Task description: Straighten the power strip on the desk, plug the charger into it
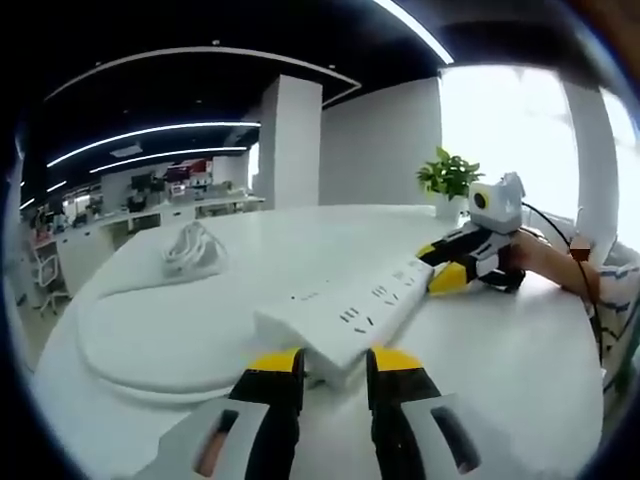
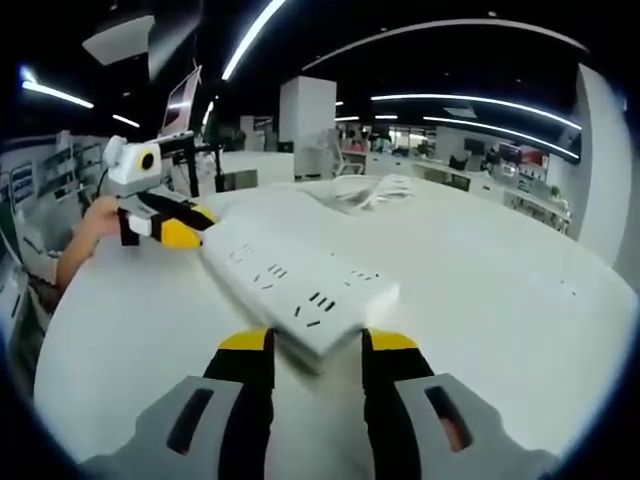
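The long white plastic power strip (image 1: 352, 308) lies flat on the round white surface (image 1: 510, 360), held at both ends: one short end sits between the yellow-tipped fingers of the left gripper (image 1: 333, 362), the other between those of the right gripper (image 2: 316, 343). Both sets of fingers stand spread around the strip's ends; whether they press on it or only bracket it cannot be told.

The main risk, as a judgement, is uneven motion. If one gripper swings faster than the other, the smooth casing could slip out from between the fingers or skid across the slick surface, leaving the strip crooked. Squeezing only the corner could also lift or tip it.

A loose white coiled cable, probably with the charger (image 1: 193, 248), rests well apart on the far side; a wide swing could drag the strip toward it.

Both grippers are held low, nearly level with the surface, facing each other along the strip. A hand (image 1: 545, 262) grips the right gripper from behind, beside a small green potted plant (image 1: 448, 178).
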A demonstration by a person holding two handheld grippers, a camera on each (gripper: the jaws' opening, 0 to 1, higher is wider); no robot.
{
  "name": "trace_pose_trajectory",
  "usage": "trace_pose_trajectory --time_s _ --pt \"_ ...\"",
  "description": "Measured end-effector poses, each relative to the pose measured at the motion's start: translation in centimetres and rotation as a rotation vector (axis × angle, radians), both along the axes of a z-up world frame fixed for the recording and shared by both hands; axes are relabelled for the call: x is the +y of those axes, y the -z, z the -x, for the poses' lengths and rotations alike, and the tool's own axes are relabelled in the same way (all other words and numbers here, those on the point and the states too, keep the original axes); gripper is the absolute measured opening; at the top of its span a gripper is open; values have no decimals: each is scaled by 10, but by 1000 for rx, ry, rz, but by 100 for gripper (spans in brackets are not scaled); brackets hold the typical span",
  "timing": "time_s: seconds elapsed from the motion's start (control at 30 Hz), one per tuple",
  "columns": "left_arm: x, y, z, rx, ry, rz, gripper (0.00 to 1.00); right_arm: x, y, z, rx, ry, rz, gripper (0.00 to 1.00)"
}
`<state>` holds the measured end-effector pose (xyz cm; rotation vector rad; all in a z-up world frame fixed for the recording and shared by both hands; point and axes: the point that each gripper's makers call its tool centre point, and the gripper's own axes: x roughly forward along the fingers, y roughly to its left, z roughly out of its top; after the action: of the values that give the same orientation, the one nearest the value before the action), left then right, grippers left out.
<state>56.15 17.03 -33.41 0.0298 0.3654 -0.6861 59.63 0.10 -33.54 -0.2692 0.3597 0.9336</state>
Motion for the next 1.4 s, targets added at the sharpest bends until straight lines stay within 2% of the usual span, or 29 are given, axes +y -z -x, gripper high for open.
trace_pose_trajectory --time_s 0.33,0.53,1.4 --pt "-1 4 1 -2 7 -34 25 0 1 -1 4 2 -2 36" --pt "-3 6 1 -13 2 -77 25 0 1 -1 6 4 0 36" --pt "1 5 0 4 -10 -40 25 1 0 3 21 4 -1 34"
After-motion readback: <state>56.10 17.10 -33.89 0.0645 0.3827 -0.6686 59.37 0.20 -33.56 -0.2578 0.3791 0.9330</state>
